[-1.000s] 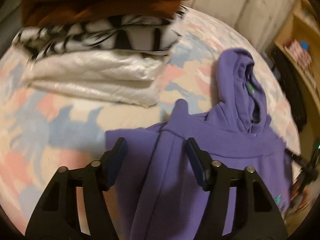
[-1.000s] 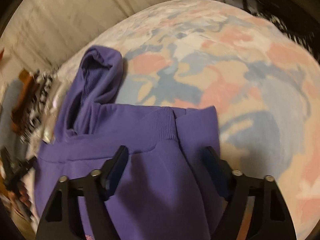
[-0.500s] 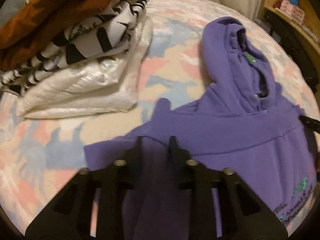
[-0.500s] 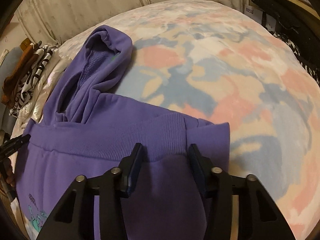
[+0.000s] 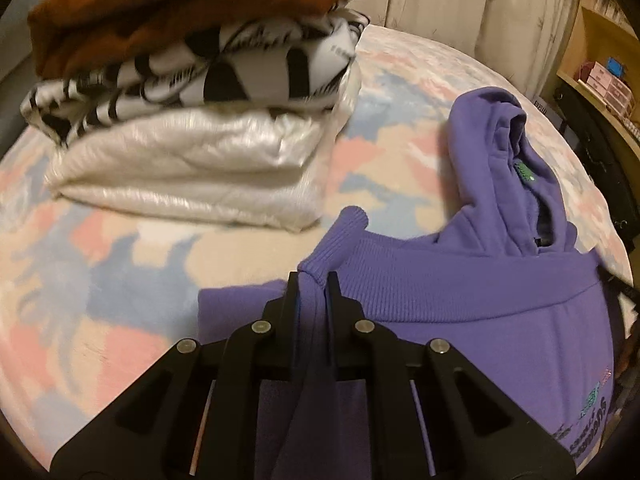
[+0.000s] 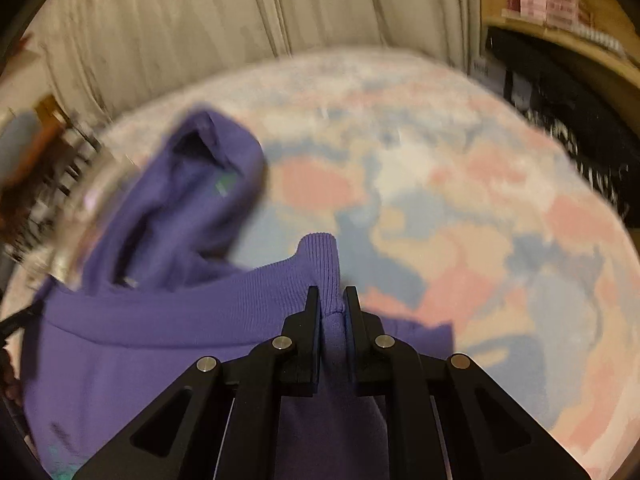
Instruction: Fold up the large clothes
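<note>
The purple hoodie (image 5: 460, 292) lay on the pastel bedspread (image 5: 120, 280), hood toward the far side, right of a stack of folded clothes (image 5: 192, 120). Its ribbed hem was pinched at one corner by the left gripper (image 5: 312, 280) and at the other by the right gripper (image 6: 332, 294), both pressed together on cloth. The bottom-up fold was judged only begun; the hood remained unfolded.

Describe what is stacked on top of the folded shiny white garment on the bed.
On the shiny white garment lies a folded black-and-white patterned garment, with a rust-brown garment topping the pile. Anything tucked between these layers or behind the pile is hidden.
</note>
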The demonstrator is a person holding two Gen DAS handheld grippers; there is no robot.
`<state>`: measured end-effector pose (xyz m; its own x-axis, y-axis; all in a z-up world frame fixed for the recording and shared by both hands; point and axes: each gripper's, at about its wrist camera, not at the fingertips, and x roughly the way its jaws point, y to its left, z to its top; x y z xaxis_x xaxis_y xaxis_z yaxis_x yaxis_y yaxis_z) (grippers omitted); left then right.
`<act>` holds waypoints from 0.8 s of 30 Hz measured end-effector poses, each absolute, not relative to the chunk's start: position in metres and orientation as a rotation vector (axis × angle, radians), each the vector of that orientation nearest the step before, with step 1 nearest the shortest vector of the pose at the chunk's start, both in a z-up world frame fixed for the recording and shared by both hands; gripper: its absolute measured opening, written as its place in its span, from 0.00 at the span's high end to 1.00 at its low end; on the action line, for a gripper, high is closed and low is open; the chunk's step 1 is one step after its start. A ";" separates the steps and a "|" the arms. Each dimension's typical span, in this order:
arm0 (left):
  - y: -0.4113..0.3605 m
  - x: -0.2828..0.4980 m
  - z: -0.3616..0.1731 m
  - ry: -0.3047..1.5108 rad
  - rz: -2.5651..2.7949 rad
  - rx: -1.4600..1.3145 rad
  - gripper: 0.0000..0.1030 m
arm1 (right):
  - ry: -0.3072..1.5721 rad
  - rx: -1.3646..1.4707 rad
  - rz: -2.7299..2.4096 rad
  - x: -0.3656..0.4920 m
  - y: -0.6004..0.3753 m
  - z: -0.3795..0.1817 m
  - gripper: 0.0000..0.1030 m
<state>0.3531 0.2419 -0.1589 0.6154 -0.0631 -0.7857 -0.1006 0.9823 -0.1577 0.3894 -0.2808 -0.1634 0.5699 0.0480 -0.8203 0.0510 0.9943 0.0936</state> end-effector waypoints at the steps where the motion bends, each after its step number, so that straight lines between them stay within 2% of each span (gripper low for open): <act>1: 0.243 0.353 -0.160 0.908 0.015 -0.206 0.91 | 0.972 0.125 0.000 0.389 -0.280 -0.171 0.91; 4: 0.248 0.350 -0.155 0.908 -0.007 -0.233 0.88 | 0.977 0.162 0.010 0.388 -0.284 -0.168 0.88; 8: 0.240 0.342 -0.139 0.883 0.036 -0.162 0.67 | 0.965 0.168 0.022 0.377 -0.281 -0.146 0.74; 10: 0.236 0.331 -0.123 0.833 0.039 -0.144 0.67 | 0.926 0.150 0.040 0.367 -0.272 -0.131 0.64; 14: 0.229 0.321 -0.102 0.769 0.043 -0.153 0.67 | 0.895 0.126 0.123 0.361 -0.241 -0.116 0.64; 16: 0.218 0.330 -0.107 0.800 0.019 -0.125 0.70 | 0.911 0.106 0.163 0.364 -0.221 -0.119 0.65; 17: 0.211 0.337 -0.114 0.826 0.019 -0.098 0.81 | 0.917 0.083 0.166 0.366 -0.209 -0.123 0.65; 18: 0.207 0.342 -0.120 0.845 0.023 -0.081 0.86 | 0.926 0.069 0.168 0.369 -0.200 -0.129 0.65; 20: 0.201 0.356 -0.138 0.883 0.049 -0.052 0.86 | 0.941 0.066 0.160 0.373 -0.193 -0.138 0.67; 24: 0.222 0.374 -0.158 0.942 0.070 -0.142 0.93 | 0.921 0.032 0.011 0.383 -0.216 -0.157 0.70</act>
